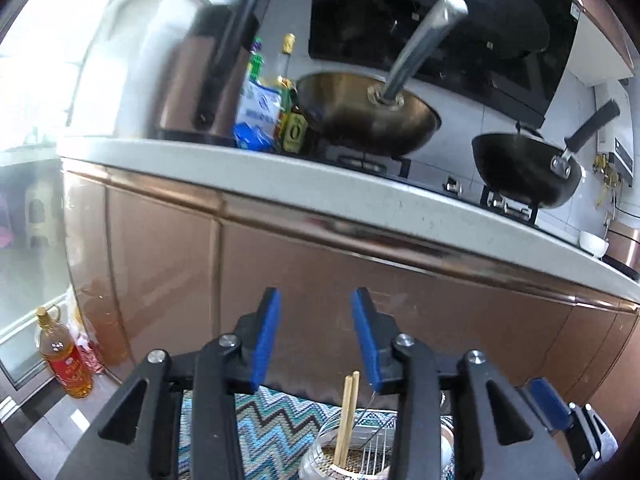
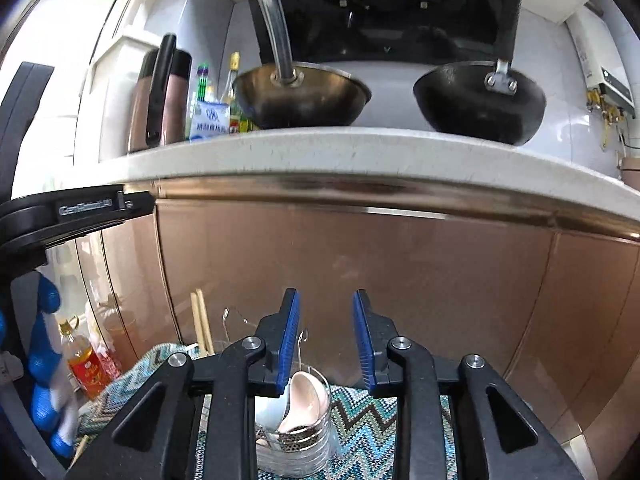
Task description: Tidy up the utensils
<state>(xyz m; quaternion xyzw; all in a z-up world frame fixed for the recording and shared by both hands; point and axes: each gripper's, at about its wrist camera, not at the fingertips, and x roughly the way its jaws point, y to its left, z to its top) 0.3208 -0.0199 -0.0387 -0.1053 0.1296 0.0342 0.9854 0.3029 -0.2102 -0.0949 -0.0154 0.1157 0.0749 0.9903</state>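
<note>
In the left wrist view my left gripper is open and empty, held above a clear holder with a pair of wooden chopsticks standing in it, on a zigzag cloth. In the right wrist view my right gripper is open and empty above a clear holder that contains pink and white ceramic spoons. The chopsticks show to the left there. Both grippers face the brown cabinet front, apart from the holders.
A white countertop runs above brown cabinet doors. On it stand a steel wok, a black wok, bottles and a brown appliance. An oil bottle stands on the floor at left.
</note>
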